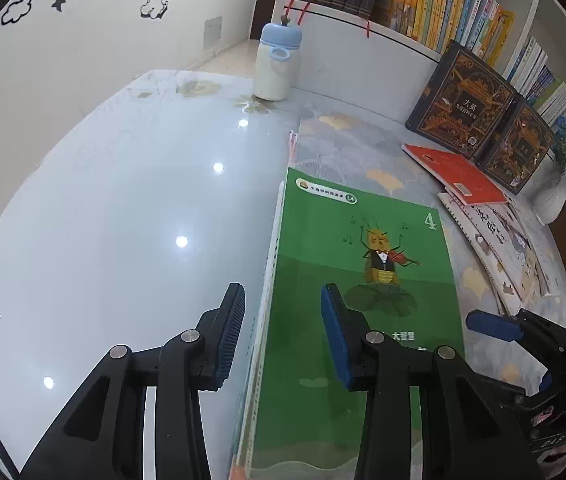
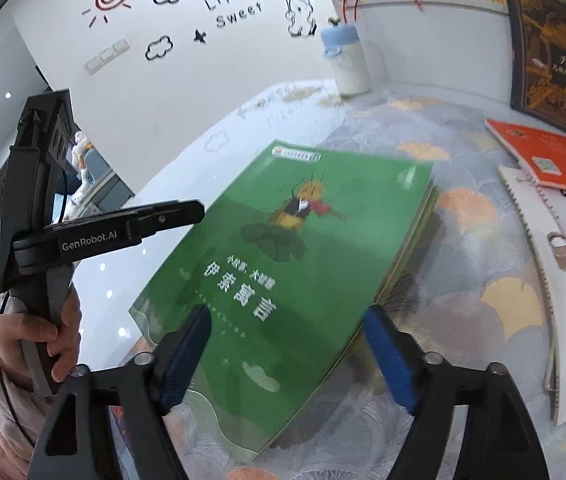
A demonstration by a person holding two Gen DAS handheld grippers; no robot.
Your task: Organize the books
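A green picture book (image 1: 323, 272) with a violin-playing insect on its cover tops a small stack of thin books at the edge of a patterned mat. My left gripper (image 1: 283, 292) hovers over the stack's left edge. Its jaws stand apart: one pad is over the glass table, the other over the green cover, and neither presses on it. In the right wrist view the green book (image 2: 323, 240) looks blurred. My right gripper (image 2: 287, 316) is open wide, with the book's near corner between its pads and untouched. The left gripper's fingers (image 2: 171, 212) point at the book's far side.
A red book (image 1: 455, 176) and a white spiral-bound book (image 1: 499, 240) lie to the right. Two dark ornate books (image 1: 463, 104) lean against the bookshelf (image 1: 443, 8). A blue-lidded bottle (image 1: 277, 64) stands at the back and a white vase (image 1: 555, 200) at far right. The glossy table (image 1: 123, 220) stretches left.
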